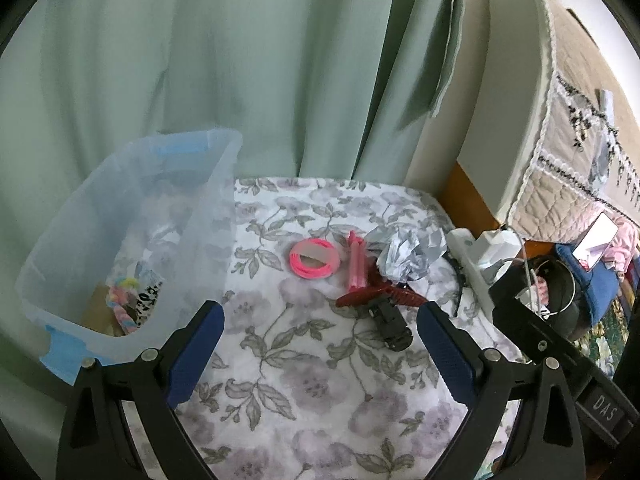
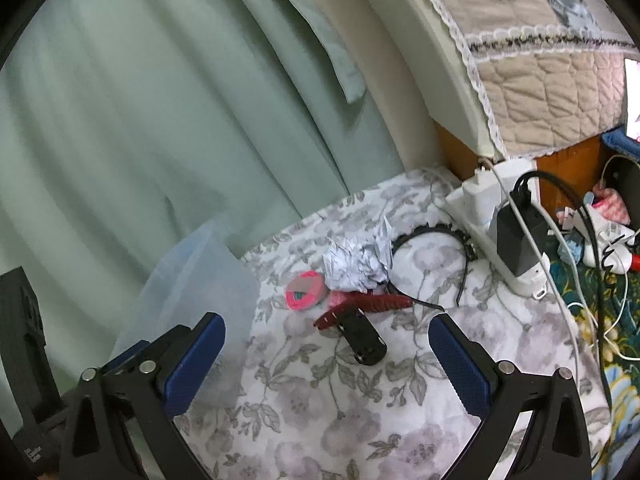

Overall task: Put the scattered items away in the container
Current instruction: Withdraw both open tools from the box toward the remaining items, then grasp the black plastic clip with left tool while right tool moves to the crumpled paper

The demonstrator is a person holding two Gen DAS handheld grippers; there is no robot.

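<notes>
Crumpling silvery paper ball (image 1: 404,254), coiled pink bands (image 1: 314,259), translucent plastic bin (image 1: 208,216)

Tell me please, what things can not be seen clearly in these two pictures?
- Bin contents: left wrist view, the cloudy wall blurs all but a pastel rope toy.
- Pink stick: right wrist view, the crumpled paper covers most of it.
- Black headband: left wrist view, hidden behind the paper.
- Black gadget: too small to identify in both views.
</notes>
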